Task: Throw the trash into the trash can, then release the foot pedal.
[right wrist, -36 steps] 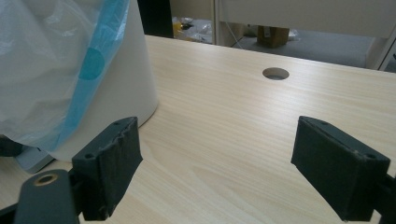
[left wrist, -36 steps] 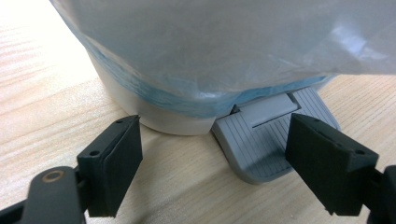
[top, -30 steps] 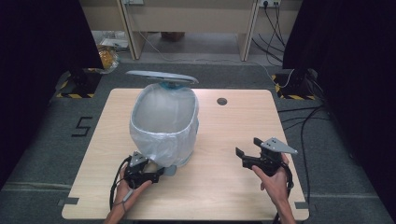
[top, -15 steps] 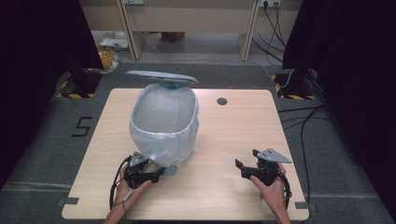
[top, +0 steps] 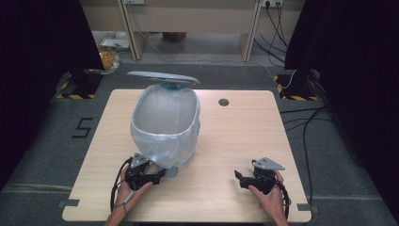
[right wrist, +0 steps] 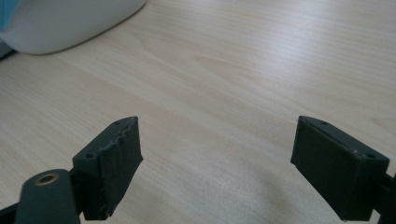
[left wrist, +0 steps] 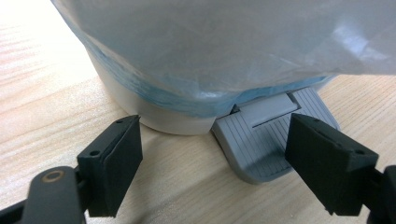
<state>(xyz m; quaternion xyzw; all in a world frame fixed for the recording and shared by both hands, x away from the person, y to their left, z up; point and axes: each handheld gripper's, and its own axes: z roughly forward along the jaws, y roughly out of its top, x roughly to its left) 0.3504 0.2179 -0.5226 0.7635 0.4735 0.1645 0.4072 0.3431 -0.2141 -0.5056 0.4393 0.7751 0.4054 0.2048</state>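
i've got the pale wooden table [top: 226, 141] in front of me, and standing on its left half is the white pedal bin lined with a translucent plastic bag [top: 165, 127], its flat grey lid [top: 163, 76] tipped up at the far side. my left gripper [top: 157, 176] sits low at the foot of the bin on my side, jaws spread wide, nothing between them. in the left gripper view the grey ribbed foot pedal [left wrist: 275, 140] pokes out from under the bin's base, lying flat just above the table and reaching in between my two jaws, nearer the right-hand one; whether that jaw touches it i can't tell. the bag's blue-tinted edge hangs down over the bin's white wall right above the pedal. over on the right, my right gripper [top: 241, 178] rests near the front edge, well apart from the bin, jaws wide open over bare wood. in the right gripper view a curve of the bin's white base shows at the top left corner. a small dark round hole [top: 223, 102] sits in the tabletop, beyond the bin to its right.
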